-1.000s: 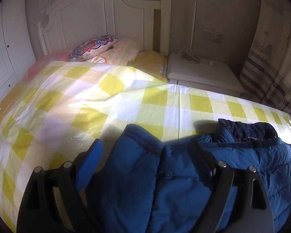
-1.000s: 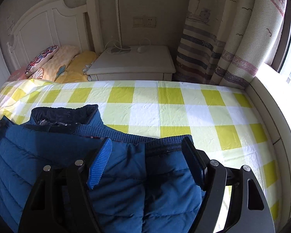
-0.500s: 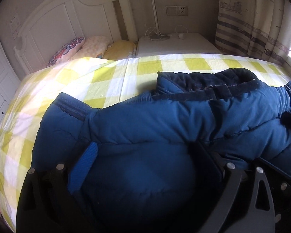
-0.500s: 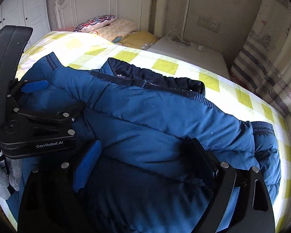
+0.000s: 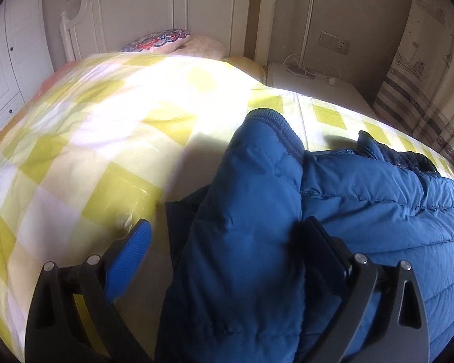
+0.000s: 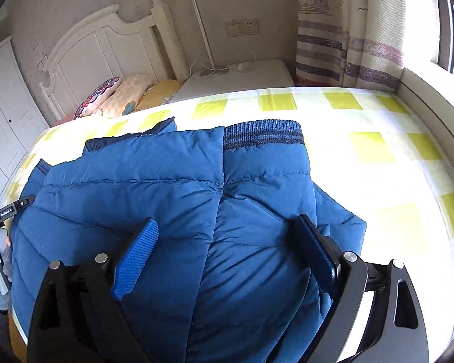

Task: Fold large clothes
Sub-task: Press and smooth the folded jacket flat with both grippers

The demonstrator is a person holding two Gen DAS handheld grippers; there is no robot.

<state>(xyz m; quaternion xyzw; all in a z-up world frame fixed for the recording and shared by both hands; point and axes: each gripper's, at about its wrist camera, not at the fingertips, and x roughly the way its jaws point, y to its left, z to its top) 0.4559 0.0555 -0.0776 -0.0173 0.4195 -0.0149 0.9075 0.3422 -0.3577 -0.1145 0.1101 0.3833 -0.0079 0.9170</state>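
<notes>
You are laying both sleeves of the blue puffer jacket [image 6: 172, 187] across the bed [image 6: 378, 157]; left claw [image 5: 227, 242] and right claw [image 6: 224, 242] gaping wide (align ribbed cuffs evenly).

Half a second back both sleeves lie across the blue puffer jacket [image 6: 166, 187]; now the left sleeve [image 5: 257, 187] and right sleeve [image 6: 263, 163] point toward the headboard again. The left gripper [image 5: 227, 242] and right gripper [image 6: 224, 242], jaws wide, sit farther apart, each over its own sleeve.
</notes>
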